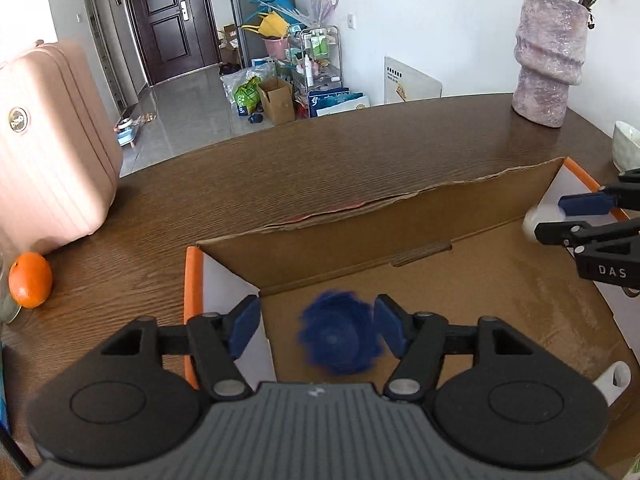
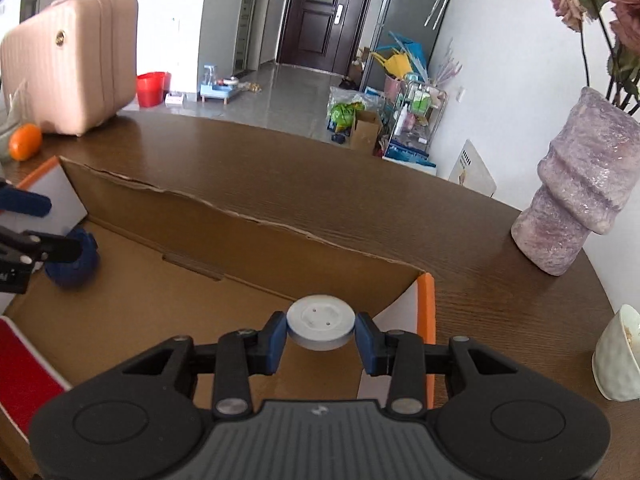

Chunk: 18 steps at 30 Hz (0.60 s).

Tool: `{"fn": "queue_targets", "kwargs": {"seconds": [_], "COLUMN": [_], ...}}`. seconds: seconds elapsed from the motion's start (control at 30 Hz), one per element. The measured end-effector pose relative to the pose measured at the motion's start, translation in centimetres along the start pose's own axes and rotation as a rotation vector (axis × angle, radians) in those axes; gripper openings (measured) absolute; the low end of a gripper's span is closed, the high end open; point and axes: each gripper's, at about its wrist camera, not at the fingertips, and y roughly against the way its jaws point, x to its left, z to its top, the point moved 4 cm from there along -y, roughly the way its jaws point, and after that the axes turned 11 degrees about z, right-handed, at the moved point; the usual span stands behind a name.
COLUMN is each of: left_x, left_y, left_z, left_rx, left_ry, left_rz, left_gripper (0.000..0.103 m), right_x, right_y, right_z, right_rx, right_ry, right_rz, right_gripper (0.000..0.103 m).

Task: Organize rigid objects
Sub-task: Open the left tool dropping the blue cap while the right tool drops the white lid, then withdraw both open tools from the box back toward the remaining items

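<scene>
The left gripper (image 1: pixel 316 326) is hovering over the box (image 1: pixel 400 240) on the surface (image 1: pixel 320 152), fingers apart around a blurred blue piece (image 1: pixel 338 336). The right gripper (image 2: pixel 321 338) is clamping a white disc (image 2: pixel 321 326) between its fingers at the box's right end.

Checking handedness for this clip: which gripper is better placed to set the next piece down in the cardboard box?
Right. The right gripper is shut on the white disc above the cardboard box. The left gripper is open, and the blue object looks already released.
</scene>
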Motion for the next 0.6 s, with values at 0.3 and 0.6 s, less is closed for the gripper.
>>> {"fn": "queue_targets", "kwargs": {"seconds": [0.3, 0.6], "left_x": [1.4, 3.9], "left_y": [5.5, 16.7], "left_z": [-0.2, -4.1], "left_rx": [-0.048, -0.170], "left_ry": [0.040, 0.068], "left_rz": [0.006, 0.000], "left_gripper": [0.073, 0.079], "right_x": [0.0, 1.3], "right_y": [4.5, 15.7], "right_z": [0.1, -2.9], "right_rx": [-0.044, -0.154], "right_ry": [-0.012, 0.003], "right_rz": [0.023, 0.048], "right_gripper": [0.036, 0.046]}}
